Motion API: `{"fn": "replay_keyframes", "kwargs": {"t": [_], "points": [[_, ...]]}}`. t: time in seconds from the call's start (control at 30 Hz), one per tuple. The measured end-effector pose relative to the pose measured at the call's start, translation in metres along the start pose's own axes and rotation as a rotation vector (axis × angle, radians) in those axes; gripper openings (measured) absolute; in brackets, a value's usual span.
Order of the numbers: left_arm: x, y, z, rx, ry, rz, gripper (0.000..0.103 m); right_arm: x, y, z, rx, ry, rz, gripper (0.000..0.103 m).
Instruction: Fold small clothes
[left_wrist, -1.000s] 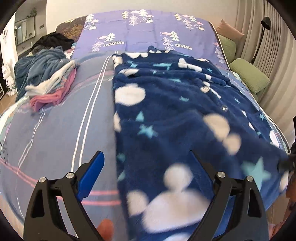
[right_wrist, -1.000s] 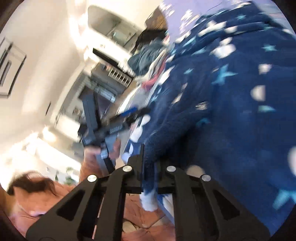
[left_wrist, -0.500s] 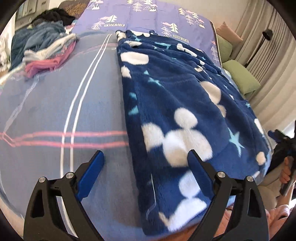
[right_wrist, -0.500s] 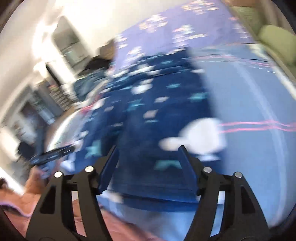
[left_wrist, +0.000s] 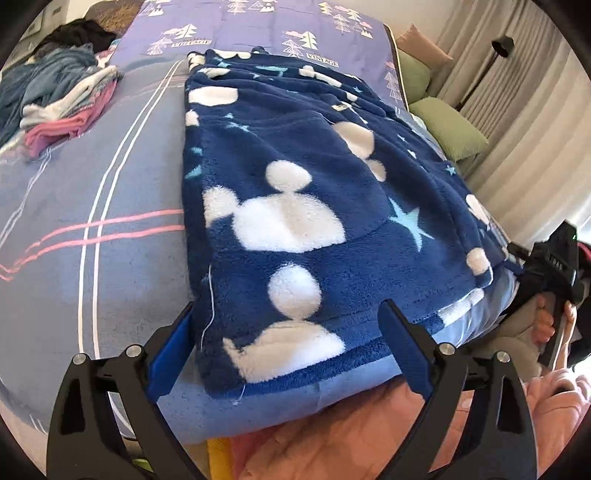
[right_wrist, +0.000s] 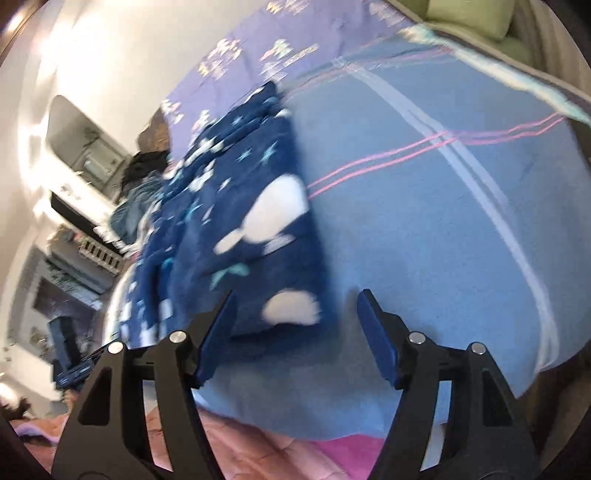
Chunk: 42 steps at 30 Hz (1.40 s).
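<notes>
A navy fleece garment (left_wrist: 295, 192) with white blobs and pale stars lies flat on the blue bed cover (left_wrist: 122, 258), folded into a long strip with its near hem at the bed's edge. My left gripper (left_wrist: 288, 332) is open just above that hem, one finger on each side of the strip's left half and neither pad touching it. My right gripper (right_wrist: 295, 321) is open too, hovering over the garment's near right corner (right_wrist: 295, 306) and bare cover, with nothing held. In the left wrist view a hand holds the right gripper (left_wrist: 546, 266) past the garment's right edge.
A heap of loose clothes (left_wrist: 62, 107) sits at the back left of the bed. A purple tree-print pillow (left_wrist: 258, 33) lies beyond the garment. Green cushions (left_wrist: 447, 125) and curtains line the right side. The person's pink clothing (left_wrist: 332, 435) is just below the bed's near edge.
The right gripper was shut on the garment's edge, then opened and swung right over the bed. The left gripper drew back toward the near hem and tilted down.
</notes>
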<state>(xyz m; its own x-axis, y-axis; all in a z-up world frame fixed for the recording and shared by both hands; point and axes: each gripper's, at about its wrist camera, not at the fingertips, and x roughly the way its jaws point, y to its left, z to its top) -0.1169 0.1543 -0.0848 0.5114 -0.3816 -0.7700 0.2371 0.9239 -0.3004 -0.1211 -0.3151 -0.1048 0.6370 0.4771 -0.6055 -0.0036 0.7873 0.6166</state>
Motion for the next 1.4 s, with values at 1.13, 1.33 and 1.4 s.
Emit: {"fn": "replay_keyframes", "kwargs": {"t": [1.13,1.33,1.4], "points": [[-0.088,-0.010,0.082,0.005,-0.372,-0.060,0.018,-0.024,0.064,0.078,-0.081,-0.164,0.284,0.015],[-0.083,-0.015,0.110,0.049,-0.406,-0.023,0.018,-0.024,0.091,0.105,-0.165,-0.212,0.269,0.015],[-0.080,-0.014,0.121,0.052,-0.416,-0.023,0.018,-0.019,0.098,0.115,-0.182,-0.218,0.266,0.015]]}}
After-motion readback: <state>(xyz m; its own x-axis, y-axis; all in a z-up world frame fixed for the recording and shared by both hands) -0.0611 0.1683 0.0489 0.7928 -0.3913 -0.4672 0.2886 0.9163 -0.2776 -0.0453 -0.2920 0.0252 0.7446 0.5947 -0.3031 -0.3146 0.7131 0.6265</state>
